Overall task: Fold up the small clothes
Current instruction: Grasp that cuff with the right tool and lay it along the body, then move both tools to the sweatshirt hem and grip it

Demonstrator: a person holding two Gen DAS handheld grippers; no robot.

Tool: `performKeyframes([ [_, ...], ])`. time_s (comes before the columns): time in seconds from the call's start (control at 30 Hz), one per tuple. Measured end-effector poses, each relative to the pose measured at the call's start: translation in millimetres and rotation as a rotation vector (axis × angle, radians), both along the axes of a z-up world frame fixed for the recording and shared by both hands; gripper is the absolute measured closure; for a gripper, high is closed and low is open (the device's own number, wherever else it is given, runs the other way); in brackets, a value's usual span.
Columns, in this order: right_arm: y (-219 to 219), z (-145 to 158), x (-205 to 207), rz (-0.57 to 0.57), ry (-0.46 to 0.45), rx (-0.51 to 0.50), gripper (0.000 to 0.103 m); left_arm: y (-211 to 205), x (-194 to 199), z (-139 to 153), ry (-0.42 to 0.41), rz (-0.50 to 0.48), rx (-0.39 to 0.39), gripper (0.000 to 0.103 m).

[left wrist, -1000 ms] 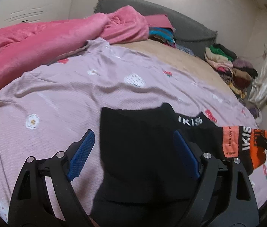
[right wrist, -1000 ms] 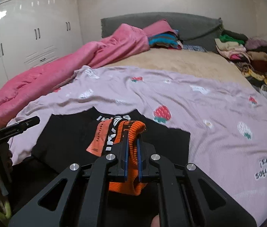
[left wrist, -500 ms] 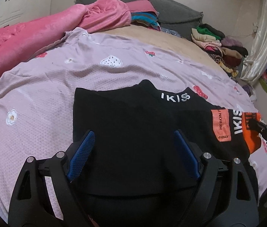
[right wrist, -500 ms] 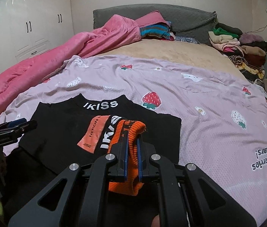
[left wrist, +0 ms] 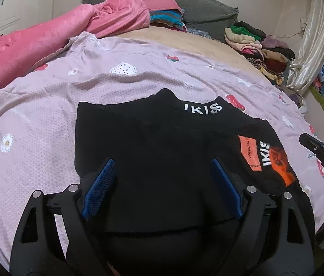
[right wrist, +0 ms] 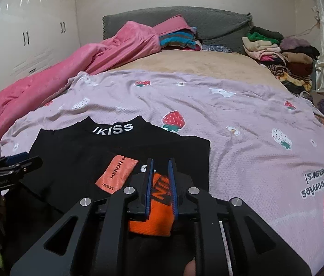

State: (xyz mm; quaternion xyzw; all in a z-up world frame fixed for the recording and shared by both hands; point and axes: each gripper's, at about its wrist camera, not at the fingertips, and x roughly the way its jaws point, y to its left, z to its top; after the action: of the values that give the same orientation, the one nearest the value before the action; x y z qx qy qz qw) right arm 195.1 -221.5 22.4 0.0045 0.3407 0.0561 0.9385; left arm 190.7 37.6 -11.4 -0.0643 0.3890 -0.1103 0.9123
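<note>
A: Where is the black sweater (left wrist: 152, 151) now?

B: It lies flat on the lilac strawberry sheet (left wrist: 47, 105), directly in front of the jaws of the left gripper (left wrist: 160, 184). Its collar with the white letters IKISS (left wrist: 202, 109) is on the far side from these jaws.

A: And the left jaws, how do they stand?

B: They are spread wide, with the blue pads (left wrist: 98, 189) over the near part of the black cloth. I cannot tell if they touch it; they hold nothing.

A: The right gripper (right wrist: 160, 179)?

B: Its jaws stand a little apart, and the orange cuff (right wrist: 155, 216) of the sleeve lies between them. Whether the pads really press the cuff, I cannot tell. The sleeve is folded over the body of the sweater, and the orange label (right wrist: 117, 174) lies just left of these jaws.

A: What is beyond the jaws?

B: A pink blanket (right wrist: 74, 69) far to the left, and a pile of folded clothes (right wrist: 281, 53) far to the right, beside the grey headboard (right wrist: 212, 25).
</note>
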Motion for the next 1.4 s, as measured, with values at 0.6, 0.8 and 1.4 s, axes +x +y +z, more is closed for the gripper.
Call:
performKeyframes([
  [0.6, 90.9, -41.2, 21.9, 0.208, 0.15, -0.081, 0.077, 12.6, 7.6, -31.6, 0.174, 0.005, -0.015, 0.073],
  [0.8, 63.5, -66.6, 32.3, 0.137, 0.253, -0.097, 0.072, 10.4, 6.5, -31.4, 0.173, 0.002, -0.006, 0.073],
  [1.4, 50.0, -51.6, 11.5, 0.123, 0.184, -0.017, 0.065, 4.7, 4.1, -25.6, 0.15, -0.004, 0.027, 0.071],
])
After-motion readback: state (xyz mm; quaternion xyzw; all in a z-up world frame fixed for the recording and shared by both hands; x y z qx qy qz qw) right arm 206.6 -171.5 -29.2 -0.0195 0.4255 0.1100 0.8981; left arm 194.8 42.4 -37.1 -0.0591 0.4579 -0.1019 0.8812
